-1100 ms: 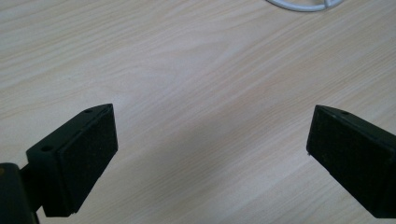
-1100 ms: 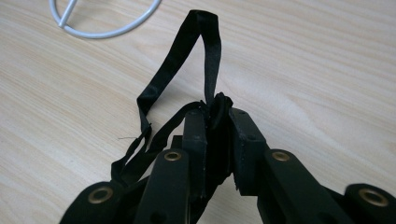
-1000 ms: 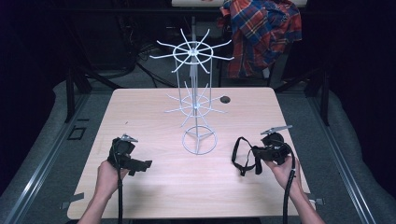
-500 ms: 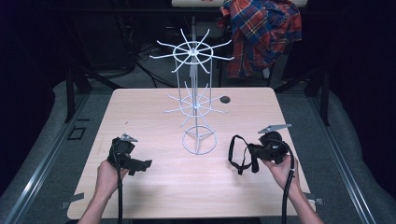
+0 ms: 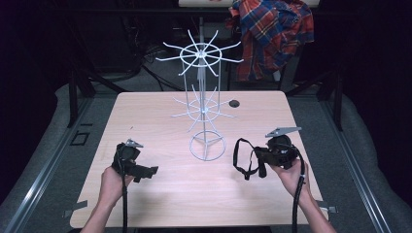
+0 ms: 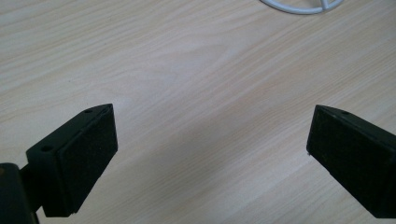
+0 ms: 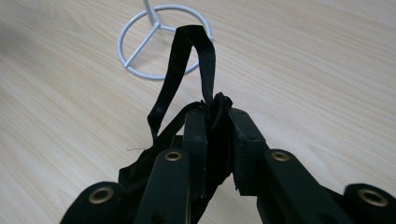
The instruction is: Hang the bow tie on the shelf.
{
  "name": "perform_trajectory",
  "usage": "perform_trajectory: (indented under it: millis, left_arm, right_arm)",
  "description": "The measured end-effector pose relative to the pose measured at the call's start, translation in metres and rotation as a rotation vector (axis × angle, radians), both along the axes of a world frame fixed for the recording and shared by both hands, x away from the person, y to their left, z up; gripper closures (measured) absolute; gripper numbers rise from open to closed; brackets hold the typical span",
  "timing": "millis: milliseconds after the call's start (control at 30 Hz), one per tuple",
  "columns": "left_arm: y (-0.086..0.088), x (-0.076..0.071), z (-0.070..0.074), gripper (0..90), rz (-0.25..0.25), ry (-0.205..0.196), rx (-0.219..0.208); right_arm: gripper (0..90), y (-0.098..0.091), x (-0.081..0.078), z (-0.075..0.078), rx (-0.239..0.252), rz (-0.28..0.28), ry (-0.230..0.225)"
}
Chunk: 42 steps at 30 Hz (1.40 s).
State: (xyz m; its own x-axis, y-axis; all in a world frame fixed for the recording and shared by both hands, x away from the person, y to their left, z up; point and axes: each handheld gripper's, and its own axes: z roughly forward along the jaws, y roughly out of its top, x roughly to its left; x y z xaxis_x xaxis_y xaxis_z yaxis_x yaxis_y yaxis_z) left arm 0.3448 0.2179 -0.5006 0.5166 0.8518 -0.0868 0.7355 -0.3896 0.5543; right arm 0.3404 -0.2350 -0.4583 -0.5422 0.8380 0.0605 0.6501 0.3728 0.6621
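A white wire display rack (image 5: 203, 104) stands upright on the wooden table (image 5: 160, 111), its ring base (image 7: 159, 42) just ahead of my right gripper. My right gripper (image 5: 260, 158) is shut on a black strap (image 7: 187, 70), whose loop sticks up and forward from the jaws and hangs toward the rack in the high view (image 5: 243, 158). My left gripper (image 5: 148, 171) rests low over the table at the front left. Its pads (image 6: 88, 154) stand wide apart with bare wood between them, so it is open.
A small dark round object (image 5: 234, 103) lies on the table behind the rack. A plaid shirt (image 5: 272, 34) hangs beyond the far edge. Dark floor and metal frame rails surround the table. A piece of the rack's base ring (image 6: 303, 5) lies ahead of the left gripper.
My right gripper has lifted a little and shifted toward the rack with the strap in it. The left hand has stayed where it was.
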Motion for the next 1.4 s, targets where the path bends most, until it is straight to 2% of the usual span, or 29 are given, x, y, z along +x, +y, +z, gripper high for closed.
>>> perform_trajectory:
  millis: [267, 467, 933, 1400]
  left_arm:
    - [-0.001, -0.001, 0.001, 1.9, 0.002, -0.005, 0.002]
    - [-0.001, -0.001, 0.002, 2.0, -0.006, -0.007, 0.005]
    - [-0.001, -0.002, 0.001, 1.9, -0.005, -0.001, 0.001]
    - [-0.004, 0.000, 0.001, 1.9, -0.018, -0.001, 0.001]
  right_arm:
    - [78.9, 0.003, -0.001, 0.008, 0.002, 0.006, -0.031]
    - [79.3, 0.006, 0.000, 0.012, 0.008, 0.010, -0.031]
    - [79.3, 0.017, -0.005, 0.025, 0.017, 0.056, -0.061]
    - [79.2, 0.016, -0.004, 0.041, 0.015, 0.063, -0.103]
